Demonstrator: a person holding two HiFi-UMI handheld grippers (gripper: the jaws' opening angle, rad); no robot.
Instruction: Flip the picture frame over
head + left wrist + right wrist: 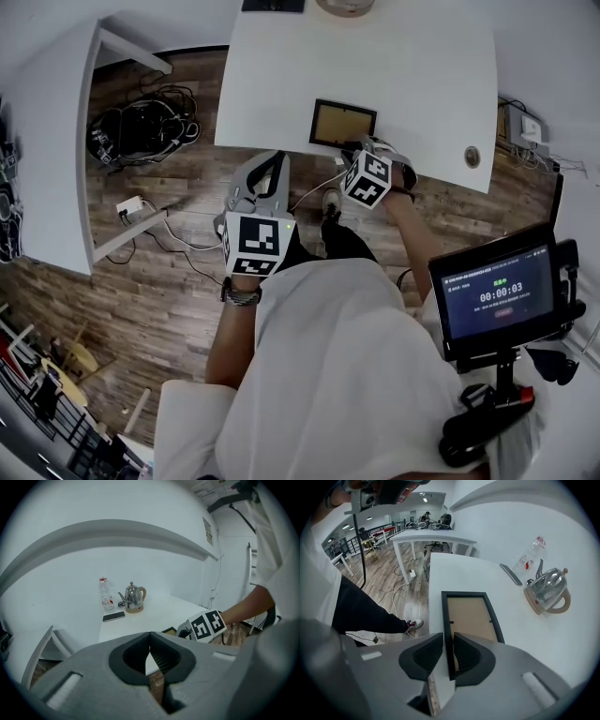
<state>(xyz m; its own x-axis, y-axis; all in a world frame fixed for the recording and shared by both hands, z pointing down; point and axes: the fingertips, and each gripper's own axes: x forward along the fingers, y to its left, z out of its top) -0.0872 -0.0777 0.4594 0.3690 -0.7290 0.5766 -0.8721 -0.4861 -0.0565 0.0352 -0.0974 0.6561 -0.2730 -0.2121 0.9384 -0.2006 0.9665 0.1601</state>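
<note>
Head view, left to right: the left gripper (270, 161) is held just off the front edge of the white surface (403, 66), over the wood floor (178, 234), down-left of the picture frame (343, 123) and clear of it. In the left gripper view its jaws are seen pressed together with nothing between them, and it's angled gently downward. The frame is laid flat by the surface's front edge, brown backing up. The right gripper (353, 148) is tipped steeply down at the frame's right end. In the right gripper view its jaws are pretty much clamped on the black rail nearest the edge, one pad on either side. The right forearm (412, 230) is stretched forward.
</note>
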